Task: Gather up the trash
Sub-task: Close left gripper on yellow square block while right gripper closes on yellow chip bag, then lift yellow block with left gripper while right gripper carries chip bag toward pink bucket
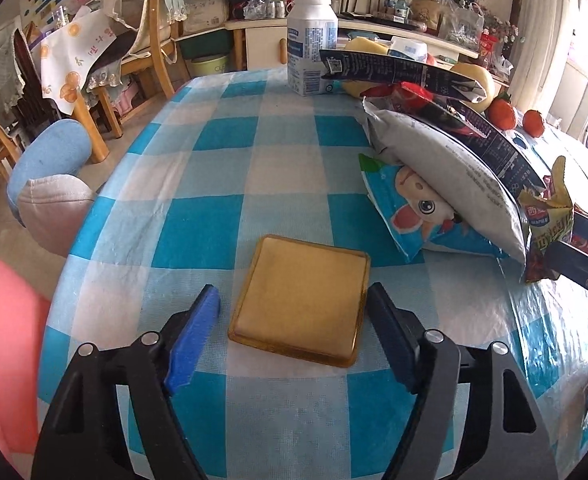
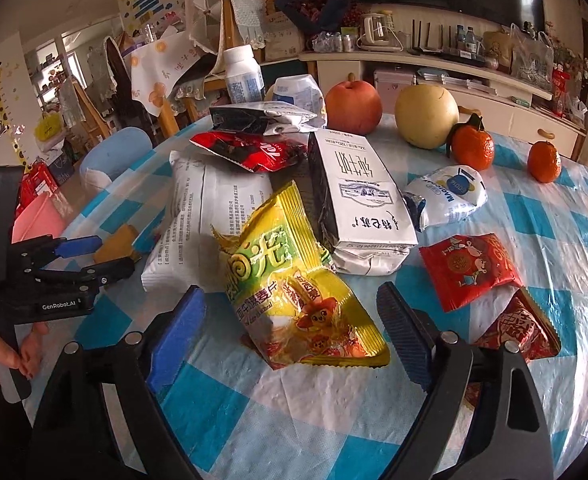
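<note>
The trash is a heap of empty snack bags and cartons in the middle of the checked bench (image 2: 333, 420). Nearest lies a yellow chip bag (image 2: 301, 280), flat between the wide-spread fingers of the right claw (image 2: 292, 328), which holds nothing. The left claw (image 1: 294, 332) is also wide and empty, straddling an amber square coaster (image 1: 301, 300).

The risks, as I judge them: the slick, crinkled bag may slide away as the fingers close, or drag the white milk carton (image 2: 357, 204) leaning beside it. The left claw could grab the coaster, which may not be trash.

Counted: two red packets (image 2: 469, 268), one white pouch (image 2: 445, 196), two tangerines (image 2: 473, 148), one apple (image 2: 353, 106), one pear (image 2: 425, 114), one pill bottle (image 1: 311, 40), one pink bin (image 1: 6, 340).
</note>
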The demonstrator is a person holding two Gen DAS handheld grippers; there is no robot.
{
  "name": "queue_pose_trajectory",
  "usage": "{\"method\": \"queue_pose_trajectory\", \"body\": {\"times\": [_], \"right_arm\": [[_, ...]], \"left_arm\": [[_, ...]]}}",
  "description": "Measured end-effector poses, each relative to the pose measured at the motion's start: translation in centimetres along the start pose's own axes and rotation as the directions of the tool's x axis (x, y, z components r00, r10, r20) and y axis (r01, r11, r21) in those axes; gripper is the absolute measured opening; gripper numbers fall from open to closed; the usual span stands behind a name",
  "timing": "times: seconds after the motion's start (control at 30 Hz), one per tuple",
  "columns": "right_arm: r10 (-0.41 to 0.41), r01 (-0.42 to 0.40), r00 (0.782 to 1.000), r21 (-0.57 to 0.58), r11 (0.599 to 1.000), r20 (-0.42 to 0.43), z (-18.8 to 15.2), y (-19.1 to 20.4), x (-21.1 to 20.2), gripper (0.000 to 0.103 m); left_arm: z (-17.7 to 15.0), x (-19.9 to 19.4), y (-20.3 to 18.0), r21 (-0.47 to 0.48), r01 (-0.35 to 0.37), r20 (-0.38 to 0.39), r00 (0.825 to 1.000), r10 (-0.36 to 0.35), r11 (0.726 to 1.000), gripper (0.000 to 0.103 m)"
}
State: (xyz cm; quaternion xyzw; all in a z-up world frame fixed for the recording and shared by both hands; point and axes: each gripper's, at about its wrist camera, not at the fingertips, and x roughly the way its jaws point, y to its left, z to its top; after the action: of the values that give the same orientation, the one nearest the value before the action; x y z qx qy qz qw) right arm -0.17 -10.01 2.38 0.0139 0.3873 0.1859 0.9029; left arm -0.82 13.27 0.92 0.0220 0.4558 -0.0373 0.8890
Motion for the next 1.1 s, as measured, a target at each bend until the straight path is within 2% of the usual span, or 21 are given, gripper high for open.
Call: {"method": "queue_pose_trajectory", "body": {"times": [0.07, 0.13, 0.43, 0.67, 0.83, 1.1], "right_arm": [[0.008, -0.008, 1.000, 0.002, 1.000, -0.011, 0.0, 0.0, 0.2, 0.075], [0.007, -0.007, 1.000, 0.007, 1.000, -0.012, 0.1, -0.1, 0.2, 0.069], [-0.003, 0.003, 1.000, -0.013, 1.000, -0.003, -0.1, 0.3, -0.2, 0.048], [-0.020, 0.021, 1.000, -0.043, 0.999, 0.023, -0.5, 1.5, -1.2, 0.043], [-0.024, 0.025, 0.999, -0.020, 0.999, 0.049, -0.6, 2.1, -2.1, 0.041], [0.008, -0.010, 0.998, 0.039, 0.999, 0.068, -0.6, 3.6, -3.9, 0.039]], "left_arm": [[0.0, -0.1, 0.0, -0.011, -0.003, 0.006, 1.000, 0.003, 1.000, 0.067], [0.0, -0.1, -0.1, -0.016, -0.005, 0.008, 1.000, 0.005, 1.000, 0.067], [-0.3, -0.6, 0.6, -0.072, 0.020, 0.017, 1.000, -0.019, 0.997, 0.065], [-0.1, -2.2, 1.3, -0.107, 0.040, 0.067, 0.997, -0.033, 0.993, 0.065], [0.4, -3.8, 1.8, -0.109, 0.032, 0.112, 0.993, -0.020, 0.994, 0.065], [0.9, -7.1, 4.0, -0.146, -0.013, 0.200, 0.979, 0.043, 0.989, 0.065]]}}
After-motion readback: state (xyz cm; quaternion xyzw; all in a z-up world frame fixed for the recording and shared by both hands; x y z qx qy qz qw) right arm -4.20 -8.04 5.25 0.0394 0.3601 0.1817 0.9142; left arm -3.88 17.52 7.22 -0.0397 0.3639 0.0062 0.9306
